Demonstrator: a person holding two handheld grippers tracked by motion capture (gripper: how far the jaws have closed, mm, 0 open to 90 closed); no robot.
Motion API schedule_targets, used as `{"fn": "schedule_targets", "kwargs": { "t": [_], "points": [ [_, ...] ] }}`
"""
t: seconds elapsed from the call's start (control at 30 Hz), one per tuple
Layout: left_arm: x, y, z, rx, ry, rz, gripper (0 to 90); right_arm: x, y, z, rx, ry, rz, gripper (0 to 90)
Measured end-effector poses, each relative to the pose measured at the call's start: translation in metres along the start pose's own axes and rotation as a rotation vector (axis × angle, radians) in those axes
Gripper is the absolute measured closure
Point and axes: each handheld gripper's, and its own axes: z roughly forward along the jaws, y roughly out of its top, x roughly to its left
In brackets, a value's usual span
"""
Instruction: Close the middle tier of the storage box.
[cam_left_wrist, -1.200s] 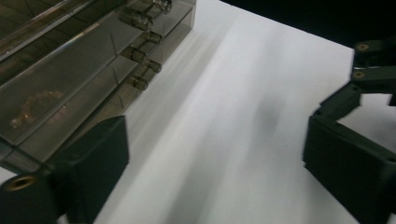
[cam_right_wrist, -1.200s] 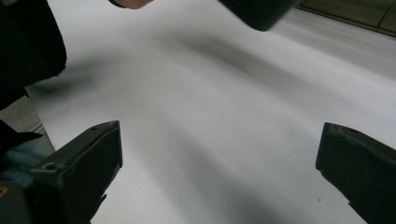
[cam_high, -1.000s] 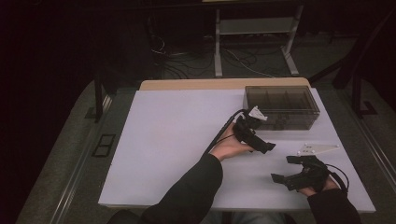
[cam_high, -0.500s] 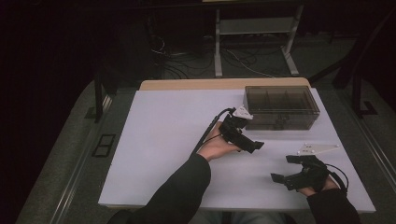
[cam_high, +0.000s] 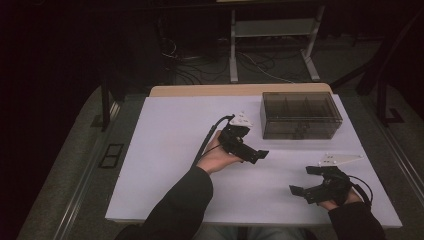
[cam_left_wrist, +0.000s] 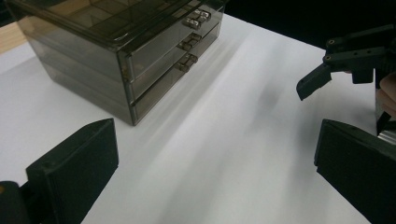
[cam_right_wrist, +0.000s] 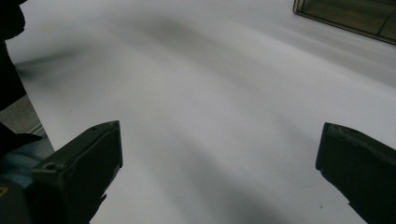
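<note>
A smoky transparent box with small drawers stands at the table's back right. In the left gripper view the drawer fronts of the box face me, shut, each with a small handle. My left gripper hovers over the white table left of and nearer than the box, its jaws wide apart and bare. The left gripper is open on blank table. My right gripper rests near the front right edge, open, nothing between its jaws. The right gripper faces bare white surface.
A wooden strip runs along the table's far edge. Beyond it, on the floor, stand a metal frame and loose cables. The right gripper shows at the upper right of the left gripper view.
My left gripper has drawn back to the left and a little nearer the person, away from the box. The right gripper has stayed put.
</note>
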Motion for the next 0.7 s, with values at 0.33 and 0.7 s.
{"fn": "schedule_targets", "kwargs": {
  "t": [0.33,0.7],
  "points": [
    [0.004,-0.013,-0.021,-0.015,0.011,-0.013,0.0,0.001,0.001,0.001,0.002,-0.002,-0.004,0.0],
    [0.012,-0.037,-0.047,-0.04,0.036,-0.052,0.0,0.002,0.001,0.002,0.007,-0.005,0.001,0.0]
  ]
}}
